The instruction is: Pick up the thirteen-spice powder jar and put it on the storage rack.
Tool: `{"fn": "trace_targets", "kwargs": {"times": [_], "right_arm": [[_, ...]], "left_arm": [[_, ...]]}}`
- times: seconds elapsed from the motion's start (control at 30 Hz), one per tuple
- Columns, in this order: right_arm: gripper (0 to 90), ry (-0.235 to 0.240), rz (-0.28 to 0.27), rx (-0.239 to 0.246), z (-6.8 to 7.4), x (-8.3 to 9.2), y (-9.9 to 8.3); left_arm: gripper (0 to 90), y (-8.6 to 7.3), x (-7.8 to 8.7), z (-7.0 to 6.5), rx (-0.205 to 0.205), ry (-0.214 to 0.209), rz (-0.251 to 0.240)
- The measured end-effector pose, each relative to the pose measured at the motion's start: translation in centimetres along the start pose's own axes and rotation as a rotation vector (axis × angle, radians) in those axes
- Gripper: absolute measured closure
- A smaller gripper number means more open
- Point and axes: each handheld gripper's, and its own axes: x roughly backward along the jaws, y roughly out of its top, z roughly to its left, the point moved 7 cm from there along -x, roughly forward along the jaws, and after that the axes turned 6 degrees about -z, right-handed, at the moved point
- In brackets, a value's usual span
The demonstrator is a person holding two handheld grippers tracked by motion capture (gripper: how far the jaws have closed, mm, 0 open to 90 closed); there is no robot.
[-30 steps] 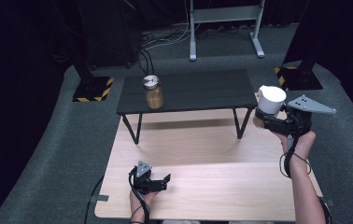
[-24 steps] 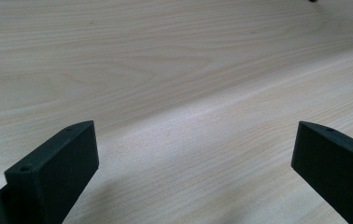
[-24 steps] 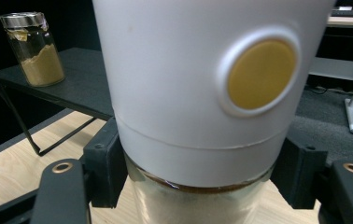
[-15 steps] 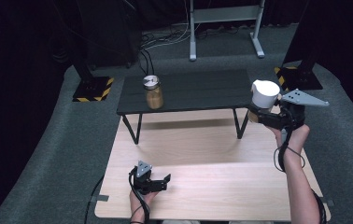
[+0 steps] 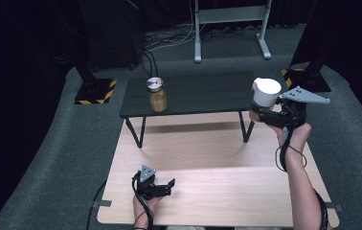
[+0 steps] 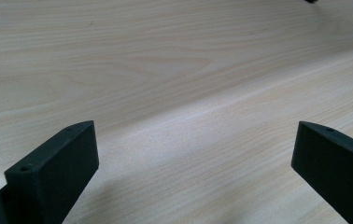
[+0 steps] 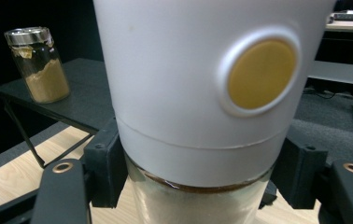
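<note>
1. Right gripper (image 5: 261, 116) at right of centre in the high view, clamped on a jar (image 5: 265, 96) with a tall white cap, held upright in the air by the right end of the black side table (image 5: 193, 93).
2. In the right gripper view, jaws pressed on the clear glass body just under the cap (image 7: 212, 70), one each side; pale powder visible inside the glass.
3. Left gripper (image 5: 157, 187) low in the high view, resting on the wooden board (image 5: 217, 163); jaws wide apart, nothing between them.
4. Second jar (image 5: 157, 95), metal lid, brown powder, standing at upper left of the side table, well apart from the held one.
5. Likely handling: glass, so rigid and smooth, prone to slip under hard pads; breakable if dropped or knocked on the table edge.
6. Likely weight: moderate, carried low in the powder-filled body, with a light cap above.
7. Best hold, by judgement: on the glass body below the cap, as now, not on the cap itself, which may be loose or turn.
8. Worth keeping upright while carried; tilting could shift the powder and loosen the grip.
</note>
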Motion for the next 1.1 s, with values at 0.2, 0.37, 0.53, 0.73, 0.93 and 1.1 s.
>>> {"fn": "trace_targets", "kwargs": {"times": [0.2, 0.37, 0.53, 0.73, 0.93, 1.1], "right_arm": [[30.1, 0.001, -0.008, -0.009, 0.1, -0.4, 0.3], [30.1, 0.002, -0.005, -0.012, 0.2, -0.9, 0.6], [30.1, 0.009, -0.003, -0.014, 0.4, -1.5, 0.7], [30.1, 0.007, -0.001, -0.025, 0.3, -2.1, 0.8], [30.1, 0.007, 0.006, -0.033, 0.2, -2.8, 1.0], [30.1, 0.013, 0.011, -0.033, 0.4, -3.4, 1.1]], "left_arm": [[0.6, 0.0, 0.0, 0.0, 0.0, -0.001, -0.002], [0.6, 0.0, 0.0, 0.0, 0.001, -0.002, -0.004], [0.6, 0.0, 0.0, 0.0, 0.0, -0.001, -0.004], [0.6, 0.0, 0.0, 0.0, -0.002, -0.001, -0.005], [0.5, -0.1, 0.1, 0.0, -0.006, -0.002, -0.008], [0.5, -0.1, 0.1, 0.0, -0.006, -0.002, -0.007]]}}
